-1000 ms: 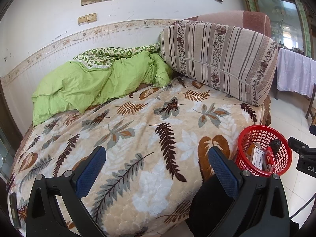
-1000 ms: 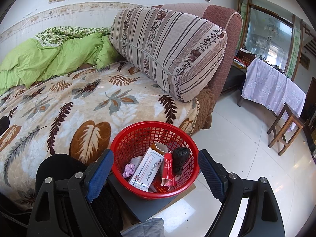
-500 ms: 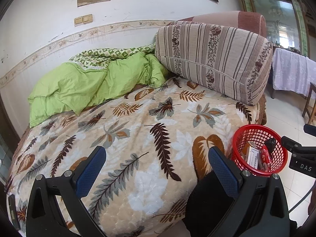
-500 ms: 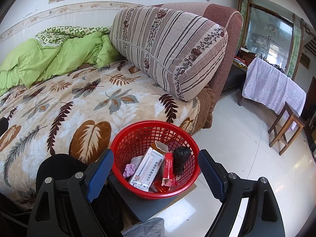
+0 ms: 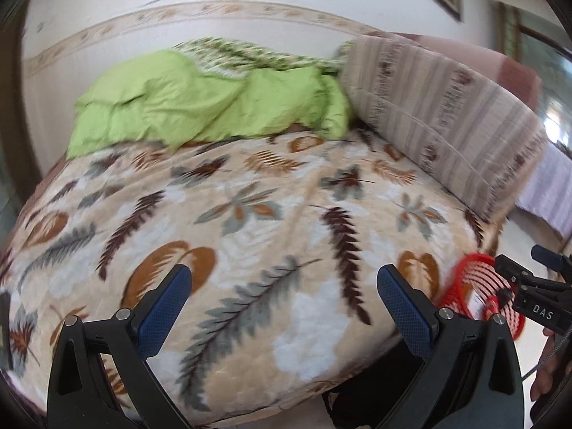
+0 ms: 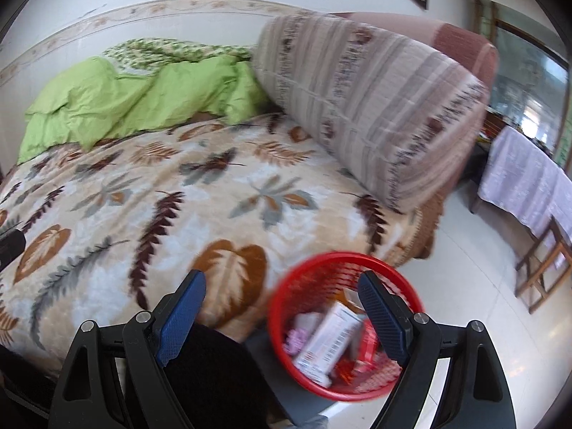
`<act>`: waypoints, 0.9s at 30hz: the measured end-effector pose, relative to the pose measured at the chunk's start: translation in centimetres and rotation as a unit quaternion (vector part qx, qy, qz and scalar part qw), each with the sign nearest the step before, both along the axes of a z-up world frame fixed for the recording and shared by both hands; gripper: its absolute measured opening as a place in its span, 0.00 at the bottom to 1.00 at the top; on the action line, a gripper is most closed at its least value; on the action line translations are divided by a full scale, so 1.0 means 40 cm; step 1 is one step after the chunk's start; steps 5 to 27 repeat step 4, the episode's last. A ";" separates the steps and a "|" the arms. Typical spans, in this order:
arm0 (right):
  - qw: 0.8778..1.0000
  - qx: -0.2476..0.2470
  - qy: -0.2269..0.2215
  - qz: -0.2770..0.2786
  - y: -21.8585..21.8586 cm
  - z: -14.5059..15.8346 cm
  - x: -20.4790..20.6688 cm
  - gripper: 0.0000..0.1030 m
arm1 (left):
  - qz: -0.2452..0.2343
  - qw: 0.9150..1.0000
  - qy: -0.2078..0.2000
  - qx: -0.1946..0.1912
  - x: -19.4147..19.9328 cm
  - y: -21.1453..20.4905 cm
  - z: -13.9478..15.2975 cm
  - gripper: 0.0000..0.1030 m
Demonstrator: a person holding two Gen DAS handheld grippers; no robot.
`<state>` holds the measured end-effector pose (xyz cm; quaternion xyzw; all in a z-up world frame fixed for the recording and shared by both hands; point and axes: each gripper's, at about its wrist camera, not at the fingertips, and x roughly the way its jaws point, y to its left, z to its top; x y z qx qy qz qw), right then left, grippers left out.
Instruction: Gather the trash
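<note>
both grippers' fingers point(image 6: 186, 311) spread, empty; red mesh basket point(image 6: 286, 307) with white carton point(image 6: 327, 343)

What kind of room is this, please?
Most likely a bedroom or living room in a home: a bed under a leaf-patterned blanket, a crumpled green quilt, a big striped bolster cushion, and a red basket of trash beside the bed.

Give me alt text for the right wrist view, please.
Open, empty right claw points over a red mesh basket holding a white carton and wrappers, beside a bed with a leaf-print blanket, green quilt and striped bolster; the image is motion-blurred.
</note>
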<state>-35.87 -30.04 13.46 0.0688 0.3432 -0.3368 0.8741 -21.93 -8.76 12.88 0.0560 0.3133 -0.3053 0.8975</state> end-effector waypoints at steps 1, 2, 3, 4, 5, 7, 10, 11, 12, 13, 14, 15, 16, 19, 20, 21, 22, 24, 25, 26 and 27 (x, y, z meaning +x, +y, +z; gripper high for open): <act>1.000 0.000 0.003 0.020 0.012 -0.002 0.041 0.86 | 0.015 1.000 0.007 -0.004 0.022 0.022 -0.006 1.00; 0.999 0.002 0.009 0.035 0.021 -0.006 0.077 0.87 | 0.030 0.999 0.017 -0.004 0.049 0.043 -0.014 1.00; 0.999 0.008 0.014 0.050 0.030 -0.012 0.119 0.89 | 0.042 0.999 0.024 0.001 0.072 0.057 -0.022 1.00; 0.997 0.018 0.016 0.068 0.040 -0.023 0.171 0.89 | 0.055 0.998 0.030 0.008 0.096 0.071 -0.033 1.00; 0.997 0.018 0.016 0.068 0.040 -0.023 0.171 0.89 | 0.055 0.998 0.030 0.008 0.096 0.071 -0.033 1.00; 0.997 0.018 0.016 0.068 0.040 -0.023 0.171 0.89 | 0.055 0.998 0.030 0.008 0.096 0.071 -0.033 1.00; 0.997 0.018 0.016 0.068 0.040 -0.023 0.171 0.89 | 0.055 0.998 0.030 0.008 0.096 0.071 -0.033 1.00; 0.997 0.018 0.016 0.068 0.040 -0.023 0.171 0.89 | 0.055 0.998 0.030 0.008 0.096 0.071 -0.033 1.00; 0.997 0.018 0.016 0.068 0.040 -0.023 0.171 0.89 | 0.055 0.998 0.030 0.008 0.096 0.071 -0.033 1.00; 0.997 0.018 0.016 0.068 0.040 -0.023 0.171 0.89 | 0.055 0.998 0.030 0.008 0.096 0.071 -0.033 1.00; 0.997 0.018 0.016 0.068 0.040 -0.023 0.171 0.89 | 0.055 0.998 0.030 0.008 0.096 0.071 -0.033 1.00; 0.997 0.018 0.016 0.068 0.040 -0.023 0.171 0.89 | 0.055 0.998 0.030 0.008 0.096 0.071 -0.033 1.00; 0.997 0.018 0.016 0.068 0.040 -0.023 0.171 0.89 | 0.055 0.998 0.030 0.008 0.096 0.071 -0.033 1.00; 0.997 0.018 0.016 0.068 0.040 -0.023 0.171 0.89 | 0.055 0.998 0.030 0.008 0.096 0.071 -0.033 1.00; 0.997 0.018 0.016 0.068 0.040 -0.023 0.171 0.89 | 0.055 0.998 0.030 0.008 0.096 0.071 -0.033 1.00; 0.997 0.018 0.016 0.068 0.040 -0.023 0.171 0.89 | 0.055 0.998 0.030 0.008 0.096 0.071 -0.033 1.00; 0.997 0.018 0.016 0.068 0.040 -0.023 0.171 0.89 | 0.055 0.998 0.030 0.008 0.096 0.071 -0.033 1.00; 0.997 0.018 0.016 0.068 0.040 -0.023 0.171 0.89 | 0.055 0.998 0.030 0.008 0.096 0.071 -0.033 1.00; 0.997 0.018 0.016 0.068 0.040 -0.023 0.171 0.89 | 0.055 0.998 0.030 0.008 0.096 0.071 -0.033 1.00; 0.997 0.018 0.016 0.068 0.040 -0.023 0.171 0.89 | 0.055 0.998 0.030 0.008 0.096 0.071 -0.033 1.00; 0.997 0.018 0.016 0.068 0.040 -0.023 0.171 0.89 | 0.055 0.998 0.030 0.008 0.096 0.071 -0.033 1.00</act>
